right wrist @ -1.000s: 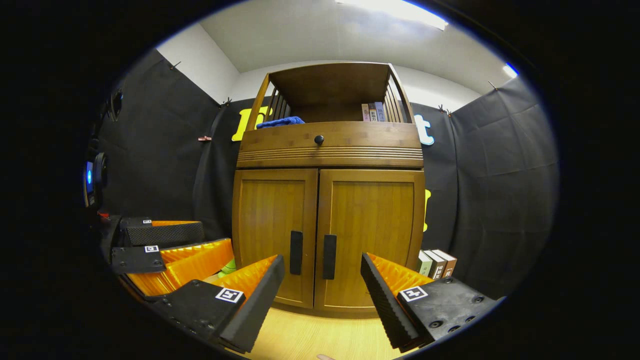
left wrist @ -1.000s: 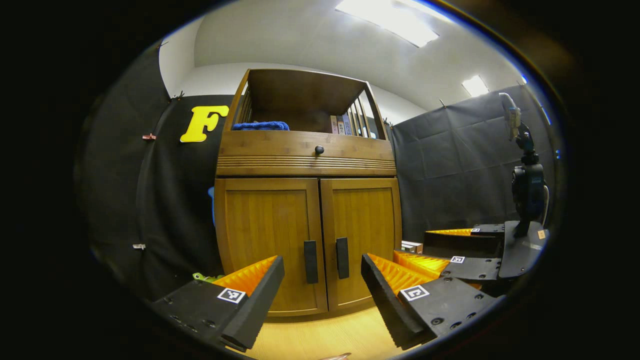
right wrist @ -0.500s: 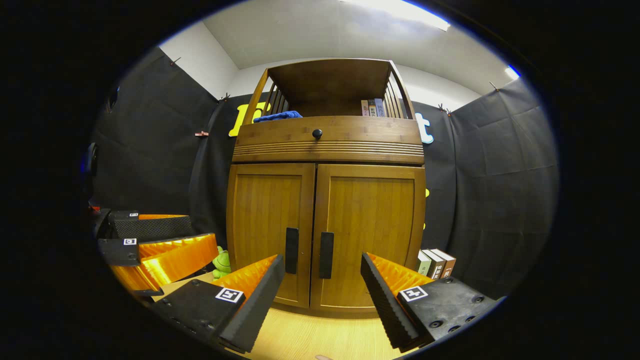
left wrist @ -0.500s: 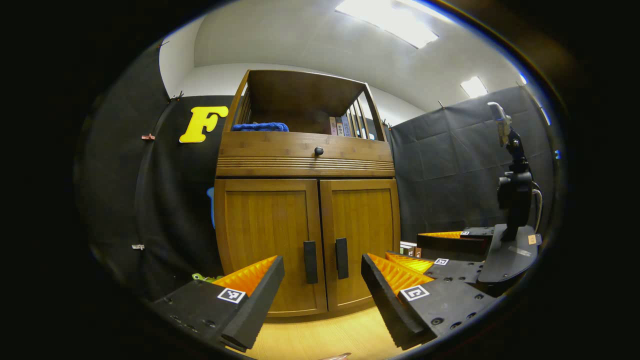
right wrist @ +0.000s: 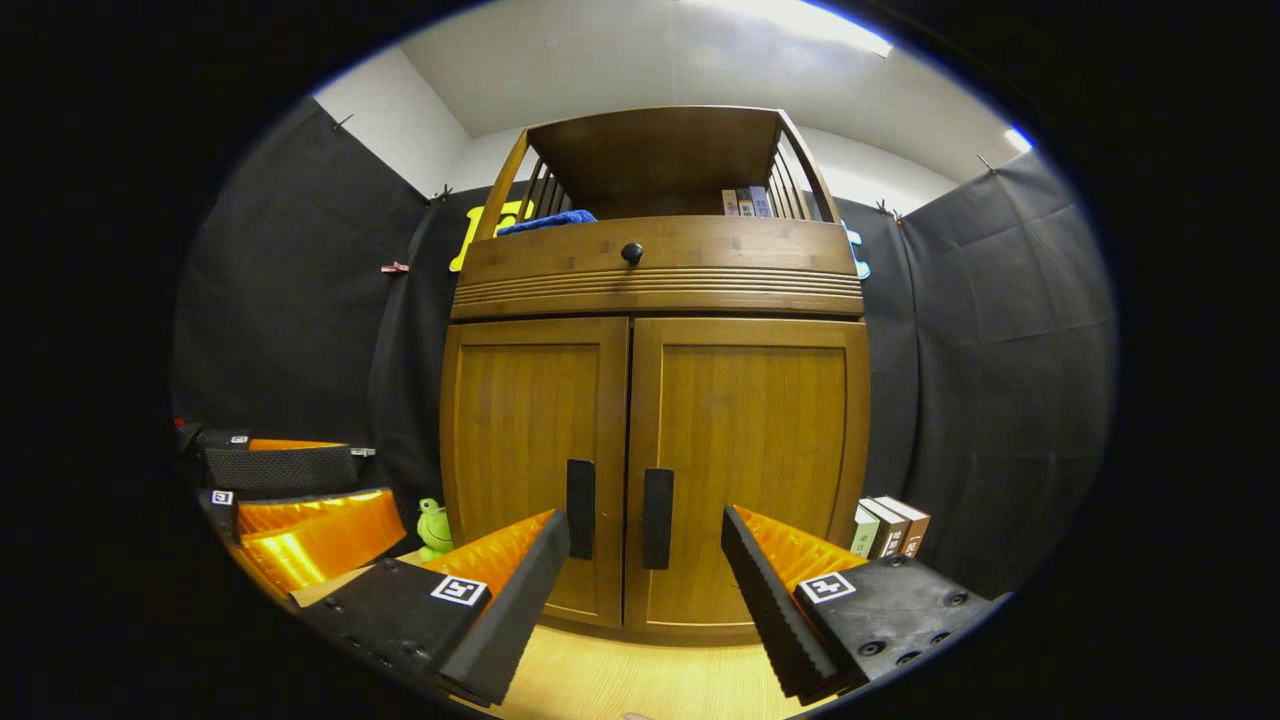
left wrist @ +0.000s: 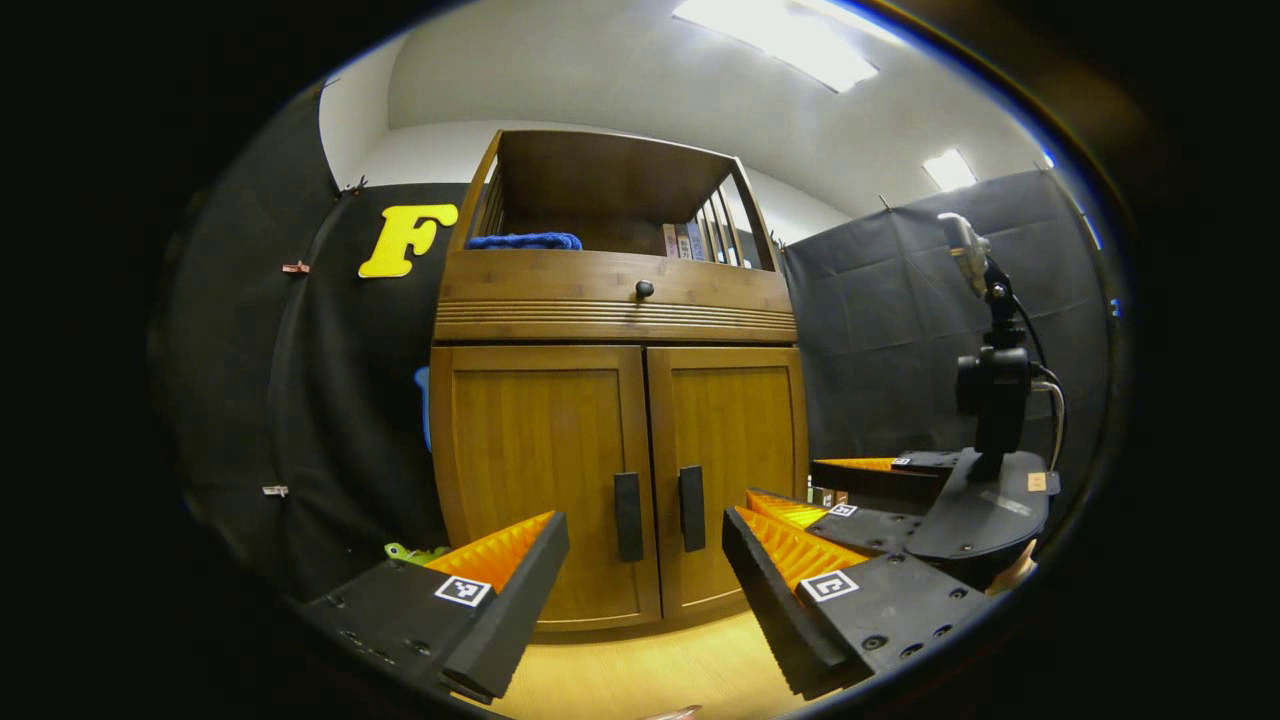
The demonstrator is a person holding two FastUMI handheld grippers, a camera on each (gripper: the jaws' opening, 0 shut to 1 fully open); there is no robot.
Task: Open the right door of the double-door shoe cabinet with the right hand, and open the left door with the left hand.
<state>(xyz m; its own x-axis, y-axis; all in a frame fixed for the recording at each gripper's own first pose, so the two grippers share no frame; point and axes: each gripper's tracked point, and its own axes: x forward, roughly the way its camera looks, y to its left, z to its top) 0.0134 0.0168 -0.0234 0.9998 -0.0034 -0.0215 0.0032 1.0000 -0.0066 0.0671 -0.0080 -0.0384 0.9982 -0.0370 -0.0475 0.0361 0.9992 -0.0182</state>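
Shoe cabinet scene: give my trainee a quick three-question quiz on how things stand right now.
1. True or false: both doors of the shoe cabinet are closed.
2. Which item sits on the floor left of the cabinet in the right gripper view? A) green frog toy B) red ball C) white cup
3. Fill in: the right claw is ____, not touching the right door handle.

Key:
1. True; the left door and right door sit flush.
2. A, the green frog toy.
3. open.

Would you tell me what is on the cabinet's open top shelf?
A blue cloth lies at the shelf's left and a few books stand at its right. The drawer front hides the shelf floor.
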